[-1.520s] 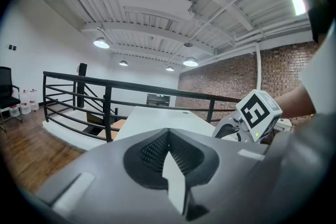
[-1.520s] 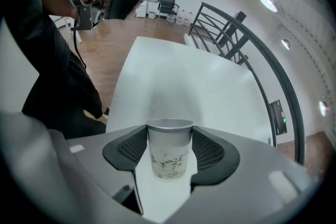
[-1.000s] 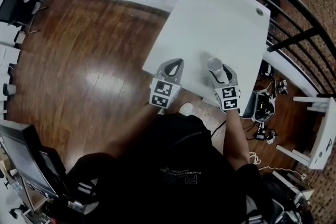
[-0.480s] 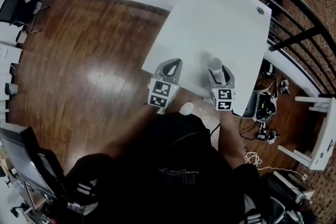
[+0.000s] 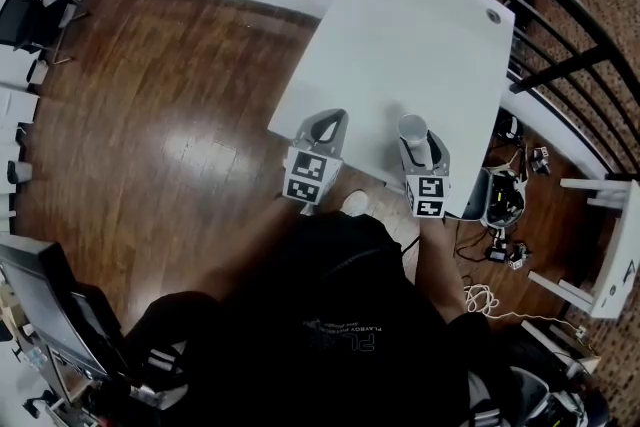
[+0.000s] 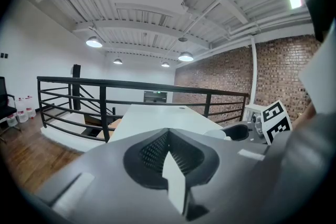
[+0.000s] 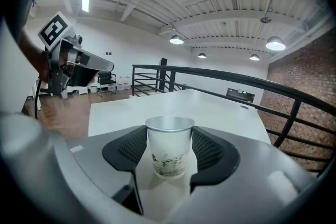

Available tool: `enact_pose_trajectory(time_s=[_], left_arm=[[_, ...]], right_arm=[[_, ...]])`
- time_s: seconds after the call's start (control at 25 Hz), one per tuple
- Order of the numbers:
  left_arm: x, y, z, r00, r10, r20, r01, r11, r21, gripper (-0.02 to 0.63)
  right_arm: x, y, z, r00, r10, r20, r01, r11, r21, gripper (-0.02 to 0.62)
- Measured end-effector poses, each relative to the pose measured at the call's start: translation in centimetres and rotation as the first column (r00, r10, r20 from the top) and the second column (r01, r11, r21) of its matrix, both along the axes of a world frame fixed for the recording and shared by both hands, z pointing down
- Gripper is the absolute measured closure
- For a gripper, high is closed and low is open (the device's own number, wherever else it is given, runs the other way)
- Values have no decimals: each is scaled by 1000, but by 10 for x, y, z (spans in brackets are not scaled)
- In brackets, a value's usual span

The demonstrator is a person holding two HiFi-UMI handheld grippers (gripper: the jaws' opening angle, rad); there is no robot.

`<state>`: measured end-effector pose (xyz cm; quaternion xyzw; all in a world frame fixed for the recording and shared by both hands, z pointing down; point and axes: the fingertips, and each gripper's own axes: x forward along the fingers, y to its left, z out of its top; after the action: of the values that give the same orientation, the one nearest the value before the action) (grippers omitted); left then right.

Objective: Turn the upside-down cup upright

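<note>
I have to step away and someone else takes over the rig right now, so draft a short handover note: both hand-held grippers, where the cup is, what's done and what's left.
Left hand-held gripper: jaws together, nothing in them, at the near edge of the white table.
Right hand-held gripper: pads against both sides of the paper cup, just below its rim.
Cup: upright, mouth up, base apparently resting on the table near its front edge.
Done: the cup stands right way up.
Left: open the right jaws and back away gently so the cup does not tip.
</note>
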<state>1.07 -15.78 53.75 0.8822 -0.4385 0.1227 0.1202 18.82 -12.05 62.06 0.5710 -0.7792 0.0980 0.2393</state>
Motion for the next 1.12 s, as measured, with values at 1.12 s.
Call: enact_pose_trajectory(time_s=[1.12], left_arm=[[11,8,2,998,55,-4,-55,998,3,608]], right_arm=[[32,33,-13,988,148,37,-149,989,20,255]])
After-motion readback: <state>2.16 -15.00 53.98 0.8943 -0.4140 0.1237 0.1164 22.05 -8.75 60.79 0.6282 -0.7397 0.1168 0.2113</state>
